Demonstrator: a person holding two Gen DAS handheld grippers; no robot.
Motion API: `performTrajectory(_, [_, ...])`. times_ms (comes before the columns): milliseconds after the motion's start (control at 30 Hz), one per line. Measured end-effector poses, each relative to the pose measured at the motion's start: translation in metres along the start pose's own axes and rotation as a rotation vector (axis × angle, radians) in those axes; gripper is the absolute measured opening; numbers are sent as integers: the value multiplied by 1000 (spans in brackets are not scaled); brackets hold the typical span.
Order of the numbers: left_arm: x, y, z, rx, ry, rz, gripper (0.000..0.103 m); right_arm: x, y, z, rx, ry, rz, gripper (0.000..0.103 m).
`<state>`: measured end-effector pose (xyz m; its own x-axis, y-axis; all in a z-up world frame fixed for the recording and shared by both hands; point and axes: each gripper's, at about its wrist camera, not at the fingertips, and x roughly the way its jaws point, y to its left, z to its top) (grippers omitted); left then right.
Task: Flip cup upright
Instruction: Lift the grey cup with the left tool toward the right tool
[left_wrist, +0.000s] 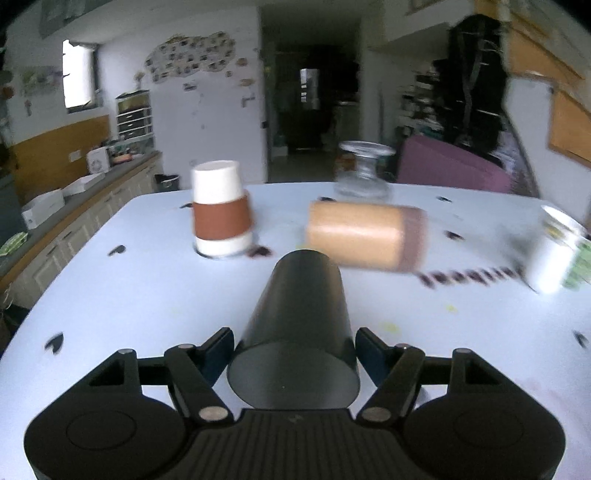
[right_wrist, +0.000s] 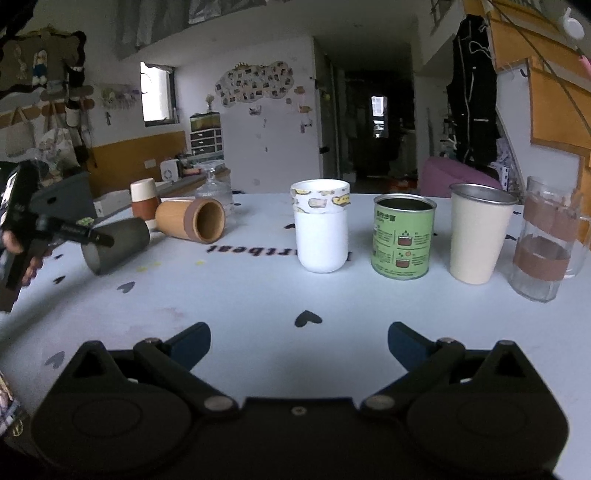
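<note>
Left wrist cam: my left gripper (left_wrist: 295, 350) has the black cup (left_wrist: 295, 325) squeezed between its two blue fingers (left_wrist: 218, 350). The cup's flat bottom faces the cam and the rest points away. In the right wrist cam I see that same black cup (right_wrist: 116, 245) on the far left, tipped on its side and lifted, w/ the left gripper (right_wrist: 88, 236) clamped on it. I can't tell if it touches the desk (right_wrist: 258, 295) or hangs just above.

Behind the black cup lies a wooden cup (left_wrist: 365, 236) on its side. Left of that stands a white & brown paper cup (left_wrist: 221, 208), upside down. A clear glass thing (left_wrist: 364, 171) sits farther back, too blurry to say more.

Right wrist cam: my right gripper (right_wrist: 299, 343) is spread wide w/ nothing in it, low over the desk. In front of it, in a row, all upright: a white cup (right_wrist: 321, 227), a green tin (right_wrist: 402, 236), a cream metal cup (right_wrist: 480, 232), and a glass jug (right_wrist: 545, 240) w/ brown bands.
</note>
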<state>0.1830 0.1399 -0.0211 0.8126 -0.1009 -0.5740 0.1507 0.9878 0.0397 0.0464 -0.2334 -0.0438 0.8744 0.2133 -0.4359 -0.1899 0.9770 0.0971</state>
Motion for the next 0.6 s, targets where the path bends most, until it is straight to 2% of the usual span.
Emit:
performTrajectory(267, [-56, -77, -42, 96, -20, -166, 73, -20, 1, -4, 5, -37, 35, 103])
performTrajectory(600, [-93, -173, -73, 263, -25, -382, 72, -28, -2, 11, 18, -58, 25, 103])
